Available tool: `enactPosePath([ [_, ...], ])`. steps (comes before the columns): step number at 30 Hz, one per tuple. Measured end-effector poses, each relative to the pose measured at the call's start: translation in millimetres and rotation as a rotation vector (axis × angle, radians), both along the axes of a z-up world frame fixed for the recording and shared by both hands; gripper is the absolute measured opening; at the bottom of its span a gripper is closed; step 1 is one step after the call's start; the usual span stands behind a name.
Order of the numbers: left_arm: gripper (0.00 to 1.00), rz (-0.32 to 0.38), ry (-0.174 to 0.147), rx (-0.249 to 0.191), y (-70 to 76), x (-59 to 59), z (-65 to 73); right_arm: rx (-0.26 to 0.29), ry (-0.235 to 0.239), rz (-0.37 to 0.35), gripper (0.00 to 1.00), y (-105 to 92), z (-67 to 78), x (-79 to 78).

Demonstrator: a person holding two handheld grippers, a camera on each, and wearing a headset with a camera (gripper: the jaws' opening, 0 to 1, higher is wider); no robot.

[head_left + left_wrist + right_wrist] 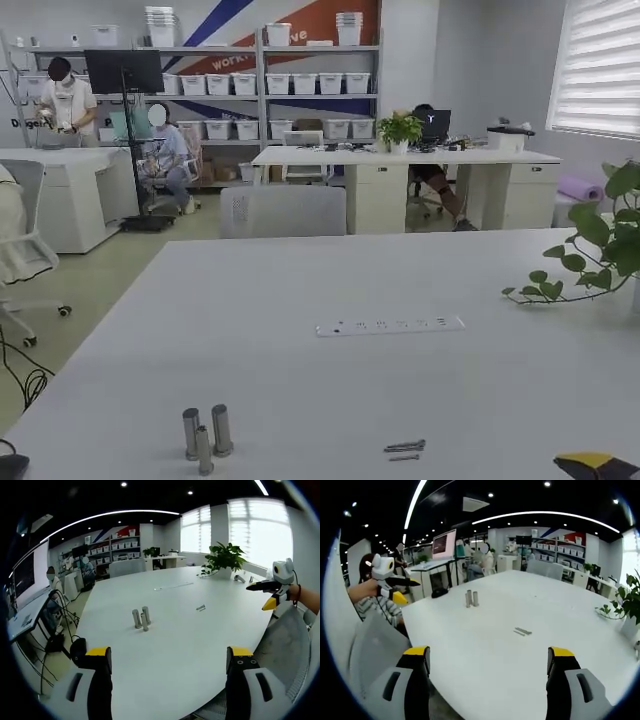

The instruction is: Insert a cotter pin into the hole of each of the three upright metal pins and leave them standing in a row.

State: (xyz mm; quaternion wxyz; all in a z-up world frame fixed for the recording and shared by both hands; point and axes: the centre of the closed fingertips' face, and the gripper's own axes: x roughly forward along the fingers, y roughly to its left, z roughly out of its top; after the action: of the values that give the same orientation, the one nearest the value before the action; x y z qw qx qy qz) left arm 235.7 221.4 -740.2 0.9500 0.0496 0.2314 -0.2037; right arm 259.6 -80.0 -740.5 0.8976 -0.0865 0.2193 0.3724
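Three upright metal pins [205,440] stand in a tight cluster near the white table's front left. The same pins [141,618] [472,598] lie well ahead of both grippers. A few cotter pins [405,448] lie flat to their right, loose on the table [201,608] [522,631]. My left gripper [169,655] hovers over the near table edge, open and holding nothing. My right gripper [488,655] is also open and holding nothing, off the table's other side. Each gripper appears in the other's view, the right gripper [262,594] and the left gripper [407,591]. A yellow-and-black gripper tip [590,464] pokes in at the bottom right.
A white power strip [390,326] lies at mid-table. A leafy plant [590,250] hangs over the right edge. A grey chair [283,210] stands at the far side, and a mesh chair back [285,645] is near the table edge. People work at desks in the background.
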Motion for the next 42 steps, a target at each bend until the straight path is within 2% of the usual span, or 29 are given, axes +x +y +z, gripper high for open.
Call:
enactPosePath([
  [7,0.95,0.002,-0.003,-0.002,1.6,0.1,-0.5,-0.010,0.011,0.004,0.99,-0.2,-2.8,-0.9],
  [11,0.95,0.001,-0.004,0.003,1.3,-0.7,-0.1,-0.011,-0.001,-0.019,1.00,-2.1,-1.7,2.6],
  [15,0.95,-0.004,-0.019,0.000,1.2,0.5,1.9,-0.003,-0.002,-0.010,1.00,0.4,0.2,2.4],
  [22,0.95,-0.017,-0.025,0.000,1.6,-1.2,3.9,-0.005,-0.001,0.006,1.00,4.0,-1.3,1.2],
  [35,0.96,-0.022,-0.027,-0.002,-6.2,-7.1,8.4,0.006,0.011,0.020,1.00,6.2,-0.5,2.1],
  [39,0.95,-0.024,-0.029,-0.002,-7.8,-6.0,9.4,0.008,0.013,0.019,1.00,5.3,-1.2,3.4],
  [42,0.90,-0.016,-0.034,-0.004,-7.1,-3.3,10.2,0.010,0.010,0.014,1.00,5.1,-0.1,4.4],
])
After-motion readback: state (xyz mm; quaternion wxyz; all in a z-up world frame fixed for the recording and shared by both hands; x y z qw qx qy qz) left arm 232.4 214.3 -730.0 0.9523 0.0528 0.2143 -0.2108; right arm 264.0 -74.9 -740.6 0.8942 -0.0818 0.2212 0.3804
